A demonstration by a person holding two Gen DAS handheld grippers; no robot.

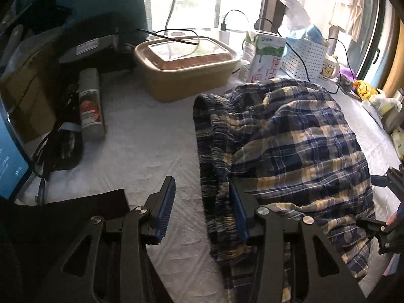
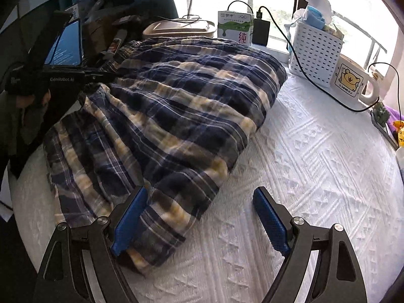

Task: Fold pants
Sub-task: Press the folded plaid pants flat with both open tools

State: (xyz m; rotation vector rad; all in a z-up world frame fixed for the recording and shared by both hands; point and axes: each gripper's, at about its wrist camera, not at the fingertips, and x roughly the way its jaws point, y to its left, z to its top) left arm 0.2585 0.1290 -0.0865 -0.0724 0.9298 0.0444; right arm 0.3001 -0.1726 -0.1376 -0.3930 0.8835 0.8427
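Both grippers are wide open and hold nothing. Left gripper (image 1: 203,210) sits by the waistband at 3 o'clock; right gripper (image 2: 200,223) by the pants (image 2: 164,106) on the worktop (image 2: 315,166). Pinch both edges evenly.

The pants (image 2: 161,116) are spread on the tabletop (image 2: 315,176); behind them a lidded box (image 1: 186,68) and a milk carton (image 1: 266,58) are set side by side; a basket (image 2: 315,53) and a mug (image 2: 351,80) are placed to their right; a spray can (image 1: 91,103) is laid to the left, well apart from the pants; the left gripper (image 1: 202,207) and right gripper (image 2: 199,219) are positioned at their near edges.
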